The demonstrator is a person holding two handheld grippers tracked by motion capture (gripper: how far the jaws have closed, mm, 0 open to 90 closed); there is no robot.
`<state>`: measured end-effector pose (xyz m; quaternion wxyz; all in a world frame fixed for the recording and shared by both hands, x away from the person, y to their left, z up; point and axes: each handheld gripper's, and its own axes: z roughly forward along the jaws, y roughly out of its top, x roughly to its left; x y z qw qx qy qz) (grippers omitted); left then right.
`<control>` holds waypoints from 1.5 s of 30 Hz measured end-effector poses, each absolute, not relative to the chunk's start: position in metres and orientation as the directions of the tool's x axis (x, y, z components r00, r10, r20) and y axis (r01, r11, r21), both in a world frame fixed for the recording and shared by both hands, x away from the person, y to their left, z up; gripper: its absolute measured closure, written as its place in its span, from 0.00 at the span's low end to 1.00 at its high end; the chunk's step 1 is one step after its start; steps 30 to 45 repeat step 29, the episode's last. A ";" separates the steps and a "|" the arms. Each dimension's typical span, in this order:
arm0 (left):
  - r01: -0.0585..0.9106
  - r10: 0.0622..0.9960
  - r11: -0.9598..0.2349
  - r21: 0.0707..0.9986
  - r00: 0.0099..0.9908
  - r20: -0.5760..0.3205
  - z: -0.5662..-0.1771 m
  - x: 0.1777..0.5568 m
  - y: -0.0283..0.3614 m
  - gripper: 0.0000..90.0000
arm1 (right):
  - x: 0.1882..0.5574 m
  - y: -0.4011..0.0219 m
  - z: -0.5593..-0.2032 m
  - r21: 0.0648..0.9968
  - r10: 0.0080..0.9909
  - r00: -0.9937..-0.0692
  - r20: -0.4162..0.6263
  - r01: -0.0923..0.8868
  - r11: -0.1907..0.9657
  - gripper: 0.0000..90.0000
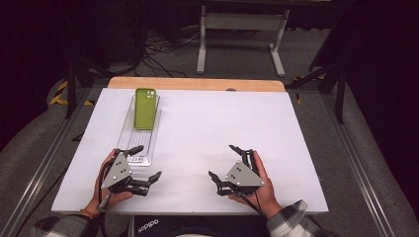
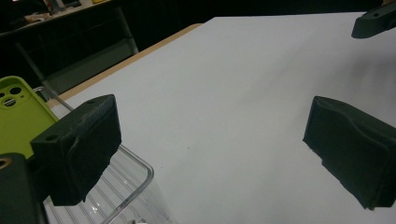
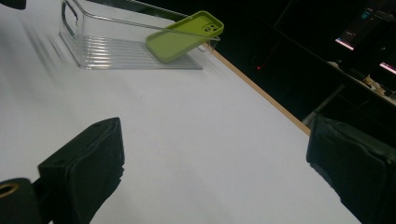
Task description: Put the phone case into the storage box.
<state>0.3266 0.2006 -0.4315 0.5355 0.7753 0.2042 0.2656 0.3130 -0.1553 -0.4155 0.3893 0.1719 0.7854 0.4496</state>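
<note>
I've got both tongs wide and empty, left gripper [image 1: 146, 162] at the clear tray's [image 1: 154, 132] near end. The green phone [image 1: 145, 108] leans on the far rim; my nudge could tip it off.

A white surface [image 1: 222, 133] with a wooden far edge [image 1: 197, 83] stands on grey carpet [image 1: 237, 54] in a dark room, where cables [image 1: 158, 54] and a white table frame [image 1: 242, 29] lie beyond it.
</note>
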 end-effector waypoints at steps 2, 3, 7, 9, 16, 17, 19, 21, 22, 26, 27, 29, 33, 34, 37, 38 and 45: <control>0.023 0.599 -0.351 0.936 0.774 0.206 -0.431 0.327 0.201 0.05 | 0.312 -0.154 -0.416 0.839 0.617 -0.640 -0.457 -0.081 0.538 0.05; 0.022 0.598 -0.353 0.935 0.774 0.207 -0.431 0.327 0.201 0.05 | 0.312 -0.155 -0.416 0.838 0.623 -0.630 -0.464 -0.083 0.539 0.06; 0.025 0.600 -0.352 0.936 0.773 0.204 -0.430 0.325 0.200 0.05 | 0.313 -0.156 -0.415 0.847 0.637 -0.626 -0.451 -0.075 0.526 0.06; 0.022 0.602 -0.351 0.936 0.771 0.208 -0.430 0.326 0.201 0.05 | 0.313 -0.156 -0.416 0.847 0.638 -0.626 -0.447 -0.068 0.527 0.06; 0.025 0.597 -0.353 0.935 0.775 0.205 -0.431 0.327 0.201 0.05 | 0.313 -0.156 -0.416 0.843 0.639 -0.620 -0.454 -0.068 0.534 0.06; 0.033 0.603 -0.343 0.939 0.774 0.193 -0.432 0.327 0.201 0.05 | 0.313 -0.156 -0.416 0.845 0.640 -0.623 -0.449 -0.063 0.531 0.06; 0.040 0.603 -0.346 0.937 0.775 0.190 -0.432 0.327 0.205 0.05 | 0.313 -0.155 -0.416 0.847 0.637 -0.627 -0.448 -0.069 0.528 0.06; 0.050 0.623 -0.322 0.945 0.763 0.172 -0.430 0.326 0.209 0.05 | 0.314 -0.155 -0.416 0.850 0.637 -0.632 -0.441 -0.068 0.522 0.06; 0.049 0.629 -0.312 0.949 0.759 0.168 -0.429 0.326 0.211 0.05 | 0.315 -0.155 -0.416 0.852 0.637 -0.634 -0.437 -0.065 0.520 0.06; 0.052 0.642 -0.304 0.951 0.749 0.164 -0.428 0.328 0.214 0.06 | 0.316 -0.155 -0.417 0.855 0.637 -0.638 -0.433 -0.068 0.514 0.06; 0.056 0.639 -0.309 0.949 0.752 0.164 -0.429 0.329 0.213 0.06 | 0.316 -0.155 -0.417 0.855 0.637 -0.638 -0.433 -0.068 0.514 0.06; 0.059 0.635 -0.318 0.946 0.755 0.166 -0.430 0.329 0.213 0.06 | 0.318 -0.156 -0.417 0.861 0.643 -0.642 -0.418 -0.054 0.506 0.07; 0.059 0.635 -0.318 0.946 0.755 0.166 -0.430 0.329 0.213 0.06 | 0.318 -0.156 -0.417 0.861 0.643 -0.642 -0.418 -0.054 0.506 0.07; 0.059 0.635 -0.318 0.946 0.755 0.166 -0.430 0.329 0.213 0.06 | 0.318 -0.156 -0.417 0.861 0.643 -0.642 -0.418 -0.054 0.506 0.07; 0.059 0.635 -0.318 0.946 0.755 0.166 -0.430 0.329 0.213 0.06 | 0.318 -0.156 -0.417 0.861 0.643 -0.642 -0.418 -0.054 0.506 0.07; 0.059 0.635 -0.318 0.946 0.755 0.166 -0.430 0.329 0.213 0.06 | 0.318 -0.156 -0.417 0.861 0.643 -0.642 -0.418 -0.054 0.506 0.07; 0.059 0.635 -0.318 0.946 0.755 0.166 -0.430 0.329 0.213 0.06 | 0.318 -0.156 -0.417 0.861 0.643 -0.642 -0.418 -0.054 0.506 0.07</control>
